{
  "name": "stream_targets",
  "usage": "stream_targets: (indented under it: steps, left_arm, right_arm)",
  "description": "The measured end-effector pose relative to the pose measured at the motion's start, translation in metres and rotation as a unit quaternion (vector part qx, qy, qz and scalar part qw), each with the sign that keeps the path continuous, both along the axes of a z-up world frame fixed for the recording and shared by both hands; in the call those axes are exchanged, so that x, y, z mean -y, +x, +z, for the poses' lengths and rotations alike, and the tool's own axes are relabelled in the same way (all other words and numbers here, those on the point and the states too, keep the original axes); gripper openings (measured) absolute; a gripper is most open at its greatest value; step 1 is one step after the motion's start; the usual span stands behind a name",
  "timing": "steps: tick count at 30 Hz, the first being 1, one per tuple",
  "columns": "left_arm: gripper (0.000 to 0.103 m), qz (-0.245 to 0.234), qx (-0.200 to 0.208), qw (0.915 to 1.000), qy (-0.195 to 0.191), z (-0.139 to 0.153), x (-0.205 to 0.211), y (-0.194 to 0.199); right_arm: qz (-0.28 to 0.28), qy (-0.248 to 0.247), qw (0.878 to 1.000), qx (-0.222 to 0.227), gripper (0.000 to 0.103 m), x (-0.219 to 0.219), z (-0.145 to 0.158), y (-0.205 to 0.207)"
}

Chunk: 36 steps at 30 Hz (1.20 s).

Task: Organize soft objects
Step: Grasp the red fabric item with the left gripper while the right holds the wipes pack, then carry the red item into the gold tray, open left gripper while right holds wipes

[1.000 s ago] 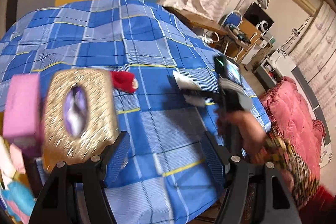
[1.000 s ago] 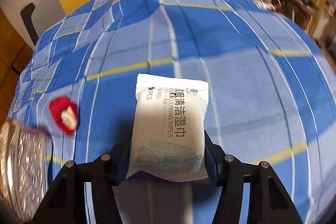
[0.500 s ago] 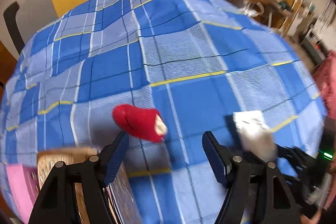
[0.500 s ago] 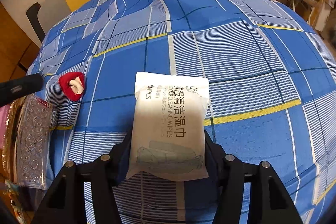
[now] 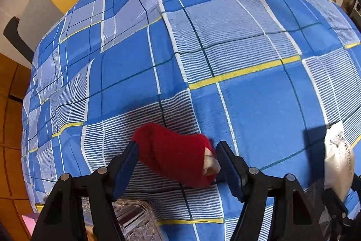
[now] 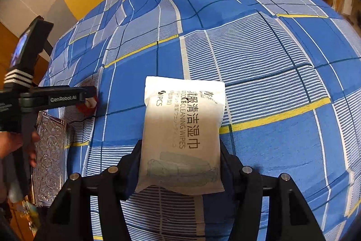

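In the left wrist view, the left claw (image 5: 177, 164) pointed steeply down at the worktop (image 5: 225, 37), which was covered in a blue checked cloth. A red sock (image 5: 173, 159) with a pale opening lay on the cloth between the two fingers, which were closing around it; the left finger seemed to touch its end, while the right one looked just clear of it. An ornate shiny box (image 5: 135, 220) sat below the claw near the bottom edge, and a white wipes packet (image 5: 338, 162) showed at the right edge. In the right wrist view, the right claw (image 6: 180, 166) was clamped on the lower half of the wipes packet (image 6: 183, 128), held above the cloth. At the left, the other claw (image 6: 89, 97) reached over the red sock (image 6: 86, 106), beside the shiny box (image 6: 48, 159), with a hand (image 6: 13, 146) gripping its handle.
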<state>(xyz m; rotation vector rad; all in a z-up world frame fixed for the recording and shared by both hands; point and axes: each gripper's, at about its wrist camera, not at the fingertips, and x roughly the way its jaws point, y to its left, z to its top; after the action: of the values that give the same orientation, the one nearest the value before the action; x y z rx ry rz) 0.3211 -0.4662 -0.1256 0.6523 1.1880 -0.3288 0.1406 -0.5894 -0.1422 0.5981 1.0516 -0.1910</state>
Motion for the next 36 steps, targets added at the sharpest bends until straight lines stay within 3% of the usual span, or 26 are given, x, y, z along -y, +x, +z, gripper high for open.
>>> stream_targets:
  steps: [3, 8, 10, 16, 24, 28, 36]
  left_arm:
    - [0.064, -0.004, -0.01, 0.9999, 0.01, -0.011, 0.002, -0.002]
    - [0.038, 0.022, -0.032, 0.9988, -0.031, -0.012, -0.004, -0.001]
    - [0.034, 0.021, -0.03, 0.9985, -0.041, -0.008, -0.006, -0.003]
    - [0.032, 0.035, -0.022, 0.9899, -0.136, 0.027, -0.025, -0.015]
    - [0.032, 0.03, -0.006, 0.975, -0.22, 0.08, -0.047, -0.037]
    - [0.032, 0.026, -0.011, 0.9662, -0.256, 0.109, -0.068, -0.053]
    - [0.032, 0.017, 0.017, 0.9539, -0.299, 0.166, -0.135, -0.08]
  right_arm:
    - [-0.001, 0.002, 1.0, 0.0, 0.061, 0.0, 0.0, 0.0]
    - [0.0, 0.003, 1.0, 0.0, 0.061, 0.0, 0.0, 0.001]
    - [-0.001, 0.003, 1.0, 0.001, 0.061, 0.0, 0.0, 0.0]
    - [0.004, -0.005, 1.0, 0.003, 0.061, -0.001, -0.001, 0.0]
    - [0.012, -0.019, 1.0, 0.003, 0.061, -0.003, -0.001, 0.001]
    - [0.017, -0.031, 0.999, 0.003, 0.061, -0.006, -0.001, 0.001]
    - [0.019, -0.06, 0.998, 0.005, 0.061, -0.012, -0.001, 0.001]
